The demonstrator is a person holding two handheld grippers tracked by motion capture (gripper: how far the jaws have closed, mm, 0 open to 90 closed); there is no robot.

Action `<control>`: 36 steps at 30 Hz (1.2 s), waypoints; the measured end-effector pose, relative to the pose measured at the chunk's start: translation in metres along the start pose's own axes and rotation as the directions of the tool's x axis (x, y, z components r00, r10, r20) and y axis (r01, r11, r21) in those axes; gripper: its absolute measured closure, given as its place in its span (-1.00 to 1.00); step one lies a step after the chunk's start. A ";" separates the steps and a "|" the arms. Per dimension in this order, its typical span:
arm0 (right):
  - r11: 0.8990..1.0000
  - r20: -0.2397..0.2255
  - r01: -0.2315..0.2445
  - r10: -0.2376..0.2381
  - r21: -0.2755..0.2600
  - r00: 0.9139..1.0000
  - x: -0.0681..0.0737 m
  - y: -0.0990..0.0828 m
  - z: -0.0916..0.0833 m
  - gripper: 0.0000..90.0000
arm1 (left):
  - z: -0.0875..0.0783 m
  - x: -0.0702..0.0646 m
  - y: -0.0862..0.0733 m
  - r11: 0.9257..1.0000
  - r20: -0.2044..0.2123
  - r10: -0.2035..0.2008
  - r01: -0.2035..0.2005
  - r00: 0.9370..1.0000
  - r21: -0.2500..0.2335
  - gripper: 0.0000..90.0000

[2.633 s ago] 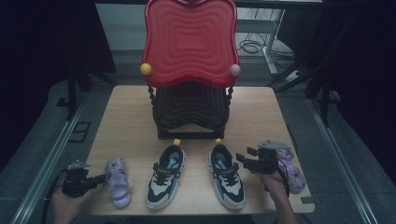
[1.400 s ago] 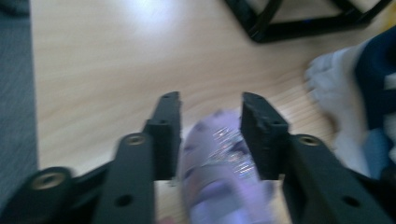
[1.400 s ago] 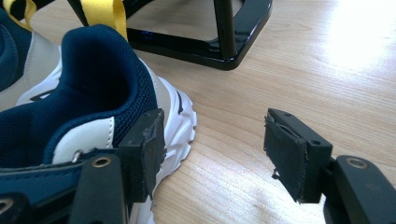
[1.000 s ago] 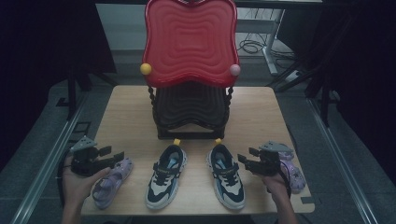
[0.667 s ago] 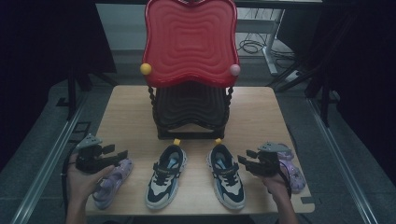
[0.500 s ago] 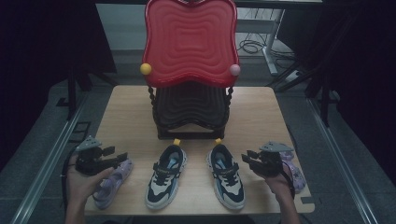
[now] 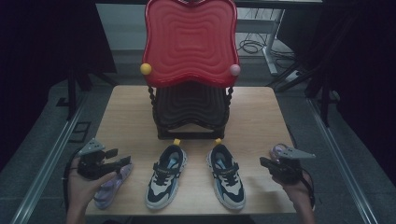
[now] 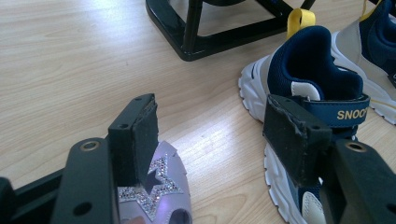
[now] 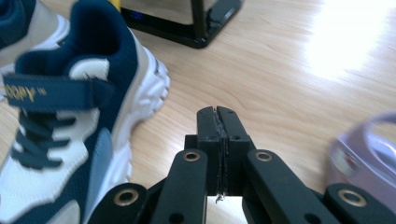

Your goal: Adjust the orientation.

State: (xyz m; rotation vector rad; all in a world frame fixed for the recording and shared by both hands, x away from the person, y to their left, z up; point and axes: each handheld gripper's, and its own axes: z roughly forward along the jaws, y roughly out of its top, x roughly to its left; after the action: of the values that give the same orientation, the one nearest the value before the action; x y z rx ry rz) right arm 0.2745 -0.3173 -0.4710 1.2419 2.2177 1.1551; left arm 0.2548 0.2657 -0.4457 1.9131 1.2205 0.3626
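At the near edge of a light wooden surface (image 7: 126,116), a person's two hands come in from below, each holding a black two-jaw claw.

The left claw (image 7: 122,161) sits at the near left corner with its jaws spread wide apart. In the left gripper view, the left claw (image 8: 219,135) straddles the toe of a lilac sandal (image 8: 156,196) with a glittery star on its strap. One pad is just above that strap, but whether it touches cannot be told. The same lilac sandal (image 7: 111,184) lies tilted in the high view, partly under the claw.

The right claw (image 7: 264,162) is at the near right, and its jaws have just been closing. In the right gripper view, the right claw (image 9: 218,116) has its two pads pressed together with nothing between them, above bare wood. A second lilac sandal (image 9: 369,154) lies just beside it, blurred, at the right edge. In the high view this second sandal (image 7: 279,150) peeks out behind the claw.

Between the two hands lie two navy, white and grey sneakers, side by side and apart, with yellow heel loops pointing away: the left sneaker (image 7: 166,175) and the right sneaker (image 7: 226,175).

Beyond them, near the middle of the surface, stands a black ridged stand (image 7: 189,112). A large red wavy panel (image 7: 189,42) rises above it, with a yellow ball (image 7: 145,69) and a pink ball (image 7: 235,70) at its lower corners.
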 end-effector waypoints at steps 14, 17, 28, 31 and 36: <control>0.999 0.064 -0.046 0.046 0.004 0.997 -0.025 -0.021 -0.026 0.99 | 0.004 -0.001 -0.002 1.000 0.001 -0.001 0.001 1.000 0.019 -0.21; 0.999 0.063 -0.040 0.040 0.007 0.997 -0.025 -0.022 -0.027 0.99 | 0.003 -0.003 -0.002 1.000 0.000 0.001 -0.001 1.000 0.021 -0.21; 0.998 0.117 -0.068 0.067 0.001 0.991 -0.042 -0.032 -0.043 0.99 | 0.009 -0.004 -0.005 0.999 -0.001 0.000 0.000 1.000 0.054 -0.22; 0.996 0.143 -0.088 0.088 -0.002 0.986 -0.049 -0.036 -0.048 0.99 | 0.009 -0.003 -0.006 0.998 -0.004 -0.001 0.002 1.000 0.055 -0.22; 0.992 0.166 -0.126 0.127 -0.017 0.978 -0.062 -0.044 -0.053 0.99 | 0.010 -0.003 -0.006 0.998 -0.007 0.001 -0.001 1.000 0.061 -0.22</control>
State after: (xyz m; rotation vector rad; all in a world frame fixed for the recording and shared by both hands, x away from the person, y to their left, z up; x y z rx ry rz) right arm 0.2521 -0.4068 -0.4790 1.4402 2.0367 1.0602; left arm 0.2553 0.2597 -0.4559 1.9655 1.2479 0.3361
